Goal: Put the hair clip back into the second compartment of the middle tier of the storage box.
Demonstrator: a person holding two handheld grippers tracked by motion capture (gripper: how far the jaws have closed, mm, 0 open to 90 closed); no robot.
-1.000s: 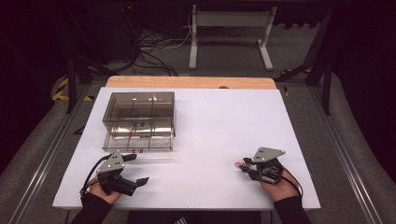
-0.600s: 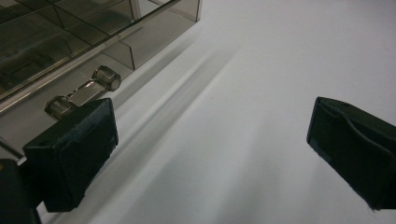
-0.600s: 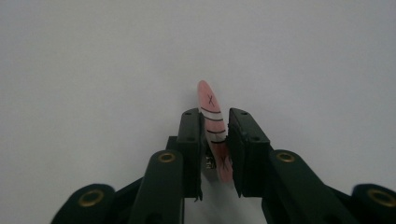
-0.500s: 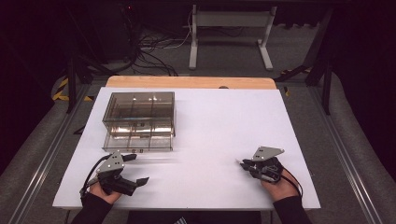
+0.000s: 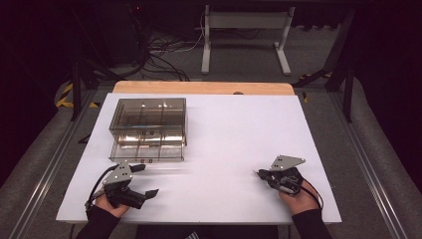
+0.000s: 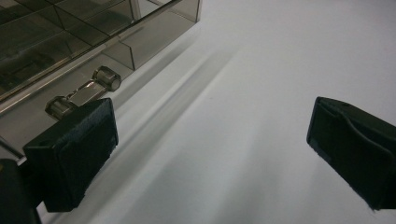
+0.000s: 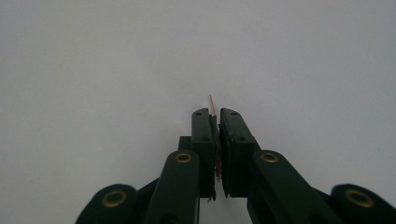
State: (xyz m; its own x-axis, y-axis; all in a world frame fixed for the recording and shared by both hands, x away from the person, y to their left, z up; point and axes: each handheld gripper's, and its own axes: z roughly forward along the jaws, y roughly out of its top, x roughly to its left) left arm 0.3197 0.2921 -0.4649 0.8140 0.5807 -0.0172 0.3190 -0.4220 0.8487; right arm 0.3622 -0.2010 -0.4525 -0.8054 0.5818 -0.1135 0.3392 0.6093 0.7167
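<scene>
A smoky see-through drawer box (image 5: 148, 128) stands at the table's left, its lower drawer pulled slightly forward. In the left gripper view the box (image 6: 70, 37) and its metal bar handle (image 6: 84, 92) lie just past the left jaw. My left gripper (image 5: 146, 180) rests in front of the box, open wide with nothing between its fingers (image 6: 70, 154). My right gripper (image 5: 261, 174) sits low over the white table (image 5: 234, 129) at the front right. It is shut on a thin pink strip (image 7: 212, 103), whose tip pokes out past the closed jaws.
A wooden edge (image 5: 204, 87) runs along the table's far side. Beyond it on the dark floor are a white stand (image 5: 244, 35) and loose cables (image 5: 164, 59). Metal rails (image 5: 368, 164) flank the table.
My right gripper has shifted slightly to the right while staying shut. The left gripper has barely moved.
</scene>
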